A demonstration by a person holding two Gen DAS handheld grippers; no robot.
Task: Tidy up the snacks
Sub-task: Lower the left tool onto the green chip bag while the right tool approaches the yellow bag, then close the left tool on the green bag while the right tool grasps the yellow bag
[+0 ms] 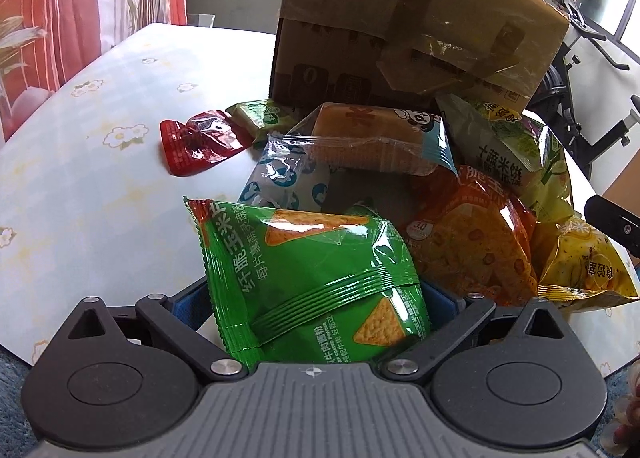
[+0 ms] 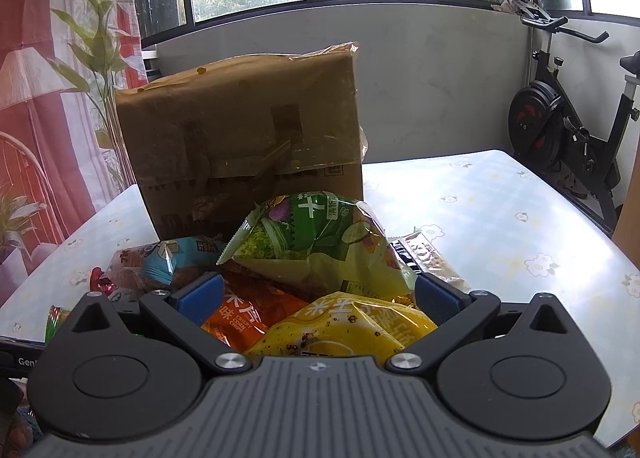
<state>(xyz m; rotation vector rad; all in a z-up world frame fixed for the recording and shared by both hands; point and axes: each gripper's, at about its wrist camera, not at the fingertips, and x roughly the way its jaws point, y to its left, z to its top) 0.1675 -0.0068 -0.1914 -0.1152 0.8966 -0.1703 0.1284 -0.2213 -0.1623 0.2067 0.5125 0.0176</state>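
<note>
Between the spread pads of your left claw (image 1: 316, 298) lies the green chip bag (image 1: 312, 282), not visibly squeezed. Beyond it, the cardboard box (image 1: 404, 17) stands on the surface (image 1: 100, 137), its contents hidden. Your right claw (image 2: 318, 292) is released over the yellow bag (image 2: 340, 332).

Printed words on the snack packets

The green chip bag (image 1: 316, 282) carries large white Chinese characters reading 纤脆玉米片 along its side, with smaller Chinese lines beside them. The orange chip bag (image 2: 256, 318) reads "CRISPY CORN CHIPS" in the right wrist view, and shows a round "3.0" mark in the left wrist view. The green-and-yellow vegetable bag (image 1: 516, 149) bears 十蔬米饼. Print on the cardboard box (image 1: 400, 29) is too blurred to read.
</note>
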